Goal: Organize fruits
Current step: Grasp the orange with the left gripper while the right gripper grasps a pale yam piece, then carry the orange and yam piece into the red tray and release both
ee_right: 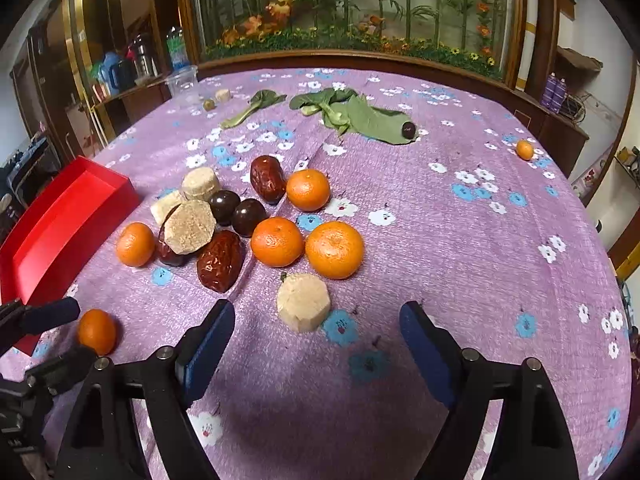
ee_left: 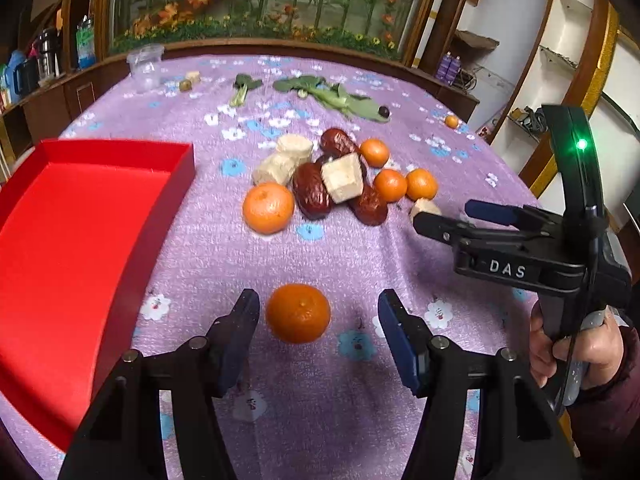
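Our red tray [ee_left: 80,240] sits empty, fruit pile [ee_left: 320,176] untouched; left tongs [ee_left: 316,320] wide around a tangerine [ee_left: 298,313], right tongs [ee_right: 316,332] wide.

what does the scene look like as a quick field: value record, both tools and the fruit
left tool: open, fingers either side of a lone orange, not touching it
right tool: open, pale chunk just ahead of it, ungripped
tray: red, nothing visible in it, left of the pile
pile: oranges, dates, dark round fruits and pale chunks, bunched mid-table
far orange: alone near the right edge
greens: lying at the back of the table
cloth: purple, flower print
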Demonstrator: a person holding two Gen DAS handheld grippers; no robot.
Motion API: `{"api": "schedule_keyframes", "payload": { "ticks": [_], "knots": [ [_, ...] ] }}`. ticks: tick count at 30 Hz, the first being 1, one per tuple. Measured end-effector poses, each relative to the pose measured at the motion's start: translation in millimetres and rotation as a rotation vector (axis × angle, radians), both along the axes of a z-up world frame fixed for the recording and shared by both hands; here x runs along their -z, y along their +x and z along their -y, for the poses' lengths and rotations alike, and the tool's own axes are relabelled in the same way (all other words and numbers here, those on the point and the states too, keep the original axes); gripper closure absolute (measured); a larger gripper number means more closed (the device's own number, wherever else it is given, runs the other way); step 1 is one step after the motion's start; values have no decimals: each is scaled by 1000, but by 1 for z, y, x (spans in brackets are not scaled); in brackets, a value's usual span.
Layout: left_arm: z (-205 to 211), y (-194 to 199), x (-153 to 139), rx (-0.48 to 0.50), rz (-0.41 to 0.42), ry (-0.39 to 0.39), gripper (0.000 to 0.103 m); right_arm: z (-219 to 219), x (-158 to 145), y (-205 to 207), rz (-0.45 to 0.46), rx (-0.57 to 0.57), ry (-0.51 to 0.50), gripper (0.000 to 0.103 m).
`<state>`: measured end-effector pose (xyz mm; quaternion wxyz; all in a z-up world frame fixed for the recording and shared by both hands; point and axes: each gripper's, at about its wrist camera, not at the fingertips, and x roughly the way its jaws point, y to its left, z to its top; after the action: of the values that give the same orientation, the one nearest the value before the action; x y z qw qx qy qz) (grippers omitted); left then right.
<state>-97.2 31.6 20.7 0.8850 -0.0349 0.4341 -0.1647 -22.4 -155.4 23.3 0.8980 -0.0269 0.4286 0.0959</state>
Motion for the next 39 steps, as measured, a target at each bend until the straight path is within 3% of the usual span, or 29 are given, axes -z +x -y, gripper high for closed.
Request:
{"api": "schedule_keyframes", "payload": {
  "ticks": [4, 7, 10, 16, 19, 25, 31, 39],
  "knots": [
    [-3, 6, 7, -12, -53, -20, 42, -6, 8, 8, -38, -10, -11, 33],
    [0, 4, 7, -12, -51, 2, 44, -8, 11, 8, -38, -8, -25, 36],
    [2, 2, 8, -11, -45, 20, 69, -10, 10, 7, -37, -6, -27, 46],
    [1, -1, 7, -10, -39, 10, 71, -12, 9, 6, -37, -8, -33, 65],
    [0, -1, 8, -12, -36, 7, 71, -14, 9, 5, -30, -7, -44, 69],
    [-7, -10, 5, -26, -42, -28, 71, -8, 3, -6, -16, 14, -22, 71],
    [-22, -24, -19, -56, 21, -62, 71, -8, -23, -32, 40, 4, -2, 71],
    [-80, -33, -48, -189, 83, -109, 71, -42, -63, -56, 92, -100, 45, 71]
  ]
}}
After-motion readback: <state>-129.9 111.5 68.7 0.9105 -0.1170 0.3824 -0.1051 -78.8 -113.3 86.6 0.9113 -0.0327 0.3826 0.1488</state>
